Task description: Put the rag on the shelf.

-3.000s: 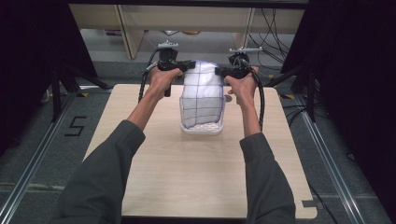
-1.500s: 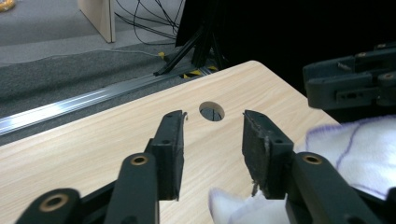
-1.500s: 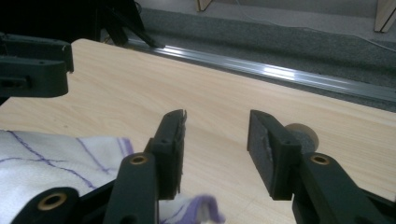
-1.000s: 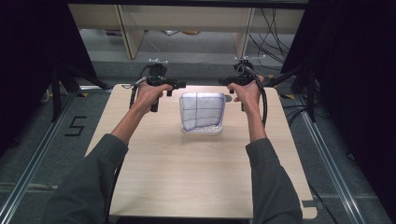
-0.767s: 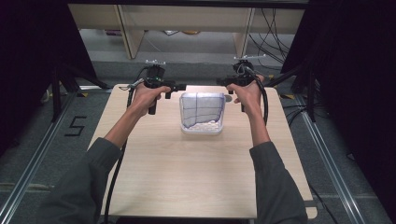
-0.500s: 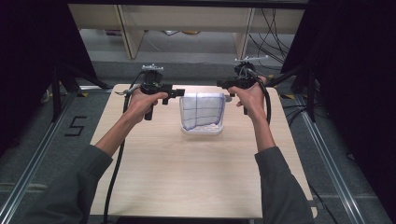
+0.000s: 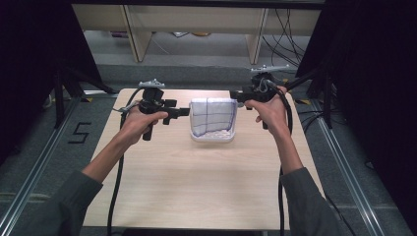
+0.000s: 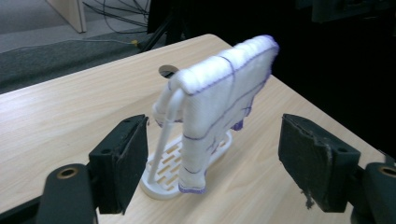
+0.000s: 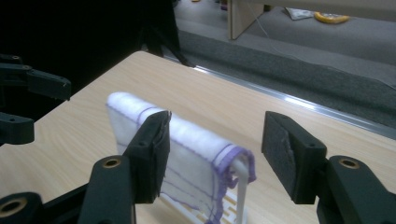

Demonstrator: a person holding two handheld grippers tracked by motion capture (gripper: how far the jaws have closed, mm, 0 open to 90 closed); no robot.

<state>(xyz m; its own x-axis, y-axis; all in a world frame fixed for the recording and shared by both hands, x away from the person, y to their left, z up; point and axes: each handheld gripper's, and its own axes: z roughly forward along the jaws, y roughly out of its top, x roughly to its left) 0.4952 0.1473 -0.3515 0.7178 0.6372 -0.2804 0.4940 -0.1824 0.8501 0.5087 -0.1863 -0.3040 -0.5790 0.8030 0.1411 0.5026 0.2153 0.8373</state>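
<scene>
A white cloth point(image 7: 212, 117) with purple lines hangs draped over a small white rack point(image 7: 212, 137) at the back middle of the wooden table point(image 7: 196, 187). My left gripper point(image 7: 185, 112) stands just left of the cloth, open; its jaws have just been opening and nothing is pressed between them. In the left gripper view the cloth point(image 8: 219, 93) and the rack's slotted base point(image 8: 161, 175) stand a little beyond my left gripper point(image 8: 215, 154). My right gripper point(image 7: 235, 96) is at the cloth's upper right corner, open, its jaws having widened too. The cloth point(image 9: 187, 144) lies beyond my right gripper point(image 9: 222, 149), untouched.
The table's far edge lies close behind the rack. Wooden shelf legs point(image 7: 134, 34) and cables point(image 7: 290, 29) are on the floor beyond. A floor mark "5" point(image 7: 78, 132) lies left of the table. Black curtains flank both sides. A round hole point(image 8: 168, 71) sits in the tabletop.
Three seconds ago both grippers held the cloth up over the rack. It now hangs on the rack, both grippers have let go, and the hands have drawn apart sideways.
</scene>
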